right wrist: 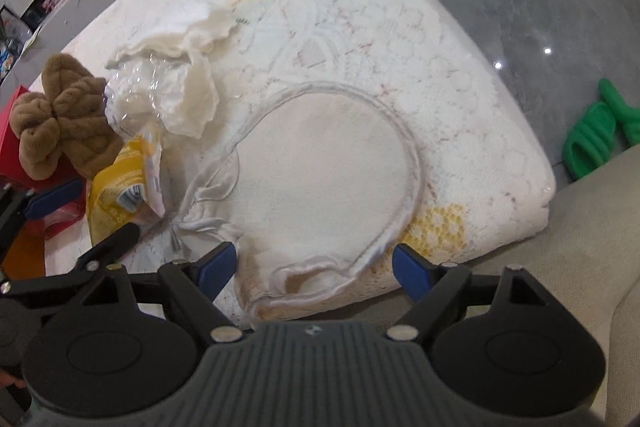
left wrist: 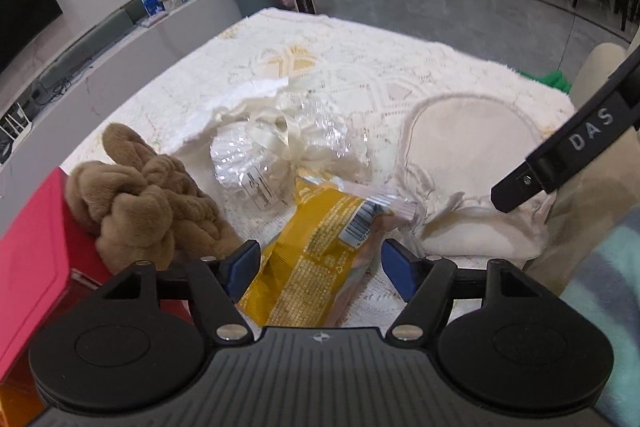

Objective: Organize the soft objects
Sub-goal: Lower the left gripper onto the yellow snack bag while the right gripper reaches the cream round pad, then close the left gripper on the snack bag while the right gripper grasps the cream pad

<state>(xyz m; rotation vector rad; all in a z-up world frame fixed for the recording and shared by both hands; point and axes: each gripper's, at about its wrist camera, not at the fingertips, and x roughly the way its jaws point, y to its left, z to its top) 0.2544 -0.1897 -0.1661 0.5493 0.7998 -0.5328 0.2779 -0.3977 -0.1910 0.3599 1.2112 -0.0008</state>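
Note:
A yellow snack packet (left wrist: 316,259) lies on the white lace-covered table (left wrist: 340,39); my left gripper (left wrist: 320,271) is open with its blue pads on either side of the packet's near end. A brown plush toy (left wrist: 148,203) lies left of it. A clear plastic bag with a cream ribbon (left wrist: 280,143) lies behind. A round cream fabric pouch (right wrist: 320,179) lies at the table's near edge. My right gripper (right wrist: 314,271) is open, straddling the pouch's near rim. The packet (right wrist: 116,187) and the plush (right wrist: 64,131) show at left in the right wrist view.
A red box (left wrist: 32,247) stands left of the plush. A crumpled white tissue (right wrist: 192,31) lies by the plastic bag. Green slippers (right wrist: 596,139) lie on the grey floor to the right. A beige sofa (right wrist: 580,247) adjoins the table's near side.

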